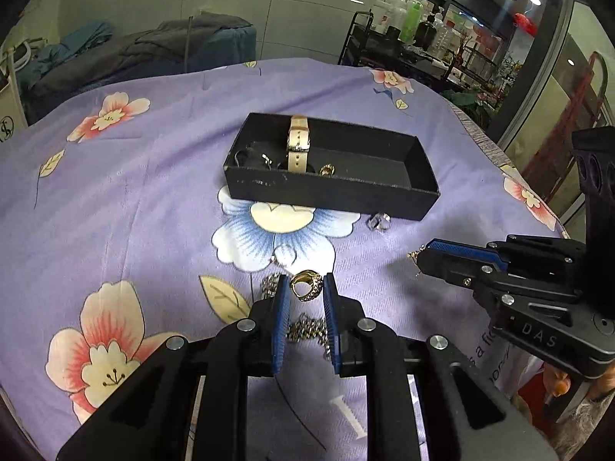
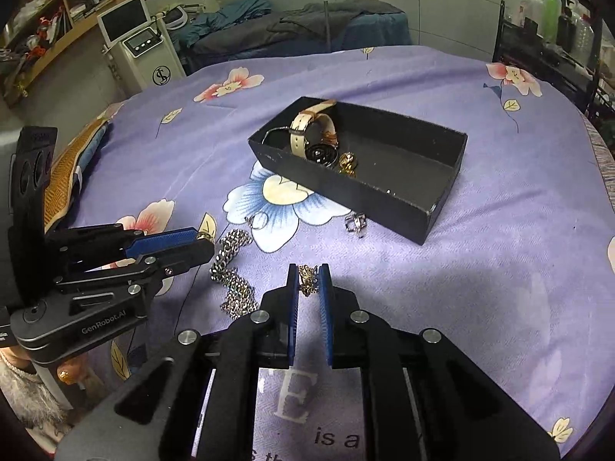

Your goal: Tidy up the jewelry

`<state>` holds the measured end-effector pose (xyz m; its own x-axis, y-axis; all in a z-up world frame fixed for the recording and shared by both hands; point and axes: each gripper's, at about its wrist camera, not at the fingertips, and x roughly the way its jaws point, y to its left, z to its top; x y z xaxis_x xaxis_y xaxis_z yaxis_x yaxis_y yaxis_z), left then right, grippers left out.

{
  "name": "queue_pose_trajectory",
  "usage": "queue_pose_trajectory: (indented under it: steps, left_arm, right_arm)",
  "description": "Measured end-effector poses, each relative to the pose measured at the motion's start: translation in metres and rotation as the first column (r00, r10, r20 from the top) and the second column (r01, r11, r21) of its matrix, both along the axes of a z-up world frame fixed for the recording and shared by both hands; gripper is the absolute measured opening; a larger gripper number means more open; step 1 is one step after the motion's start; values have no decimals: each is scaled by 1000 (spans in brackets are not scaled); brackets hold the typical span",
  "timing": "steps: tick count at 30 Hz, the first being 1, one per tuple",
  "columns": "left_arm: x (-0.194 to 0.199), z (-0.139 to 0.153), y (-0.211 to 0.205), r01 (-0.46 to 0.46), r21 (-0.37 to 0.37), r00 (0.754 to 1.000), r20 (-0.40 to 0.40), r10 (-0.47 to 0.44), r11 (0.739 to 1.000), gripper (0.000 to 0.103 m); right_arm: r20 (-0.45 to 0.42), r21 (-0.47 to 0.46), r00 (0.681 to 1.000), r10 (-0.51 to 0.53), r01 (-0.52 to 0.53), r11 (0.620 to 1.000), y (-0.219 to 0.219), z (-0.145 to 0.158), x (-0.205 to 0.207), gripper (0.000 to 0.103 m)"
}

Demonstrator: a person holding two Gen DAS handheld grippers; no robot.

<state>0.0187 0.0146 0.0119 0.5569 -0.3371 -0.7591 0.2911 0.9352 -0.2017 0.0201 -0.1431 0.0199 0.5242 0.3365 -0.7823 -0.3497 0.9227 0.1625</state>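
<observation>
A black open box sits mid-table holding a beige-strap watch and a gold ring. My left gripper is shut on a chunky gold ring just above the cloth. My right gripper is shut on a small gold chain piece. A silver chain lies between the grippers. A clear ring and a silver ring lie near the box.
The table is covered with a purple floral cloth. A trolley of bottles stands behind at the right, a white machine behind at the left.
</observation>
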Motion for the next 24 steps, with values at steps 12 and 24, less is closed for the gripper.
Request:
queue_pose_trajectory:
  steps: [12, 24]
  left_arm:
    - [67, 27, -47, 93, 48, 992, 83, -97, 994, 17]
    - [88, 17, -71, 119, 121, 988, 80, -129, 986, 27]
  right_arm:
    - [54, -6, 994, -91, 92, 996, -29, 23, 58, 11]
    - [9, 15, 986, -169, 169, 985, -50, 10, 89, 12]
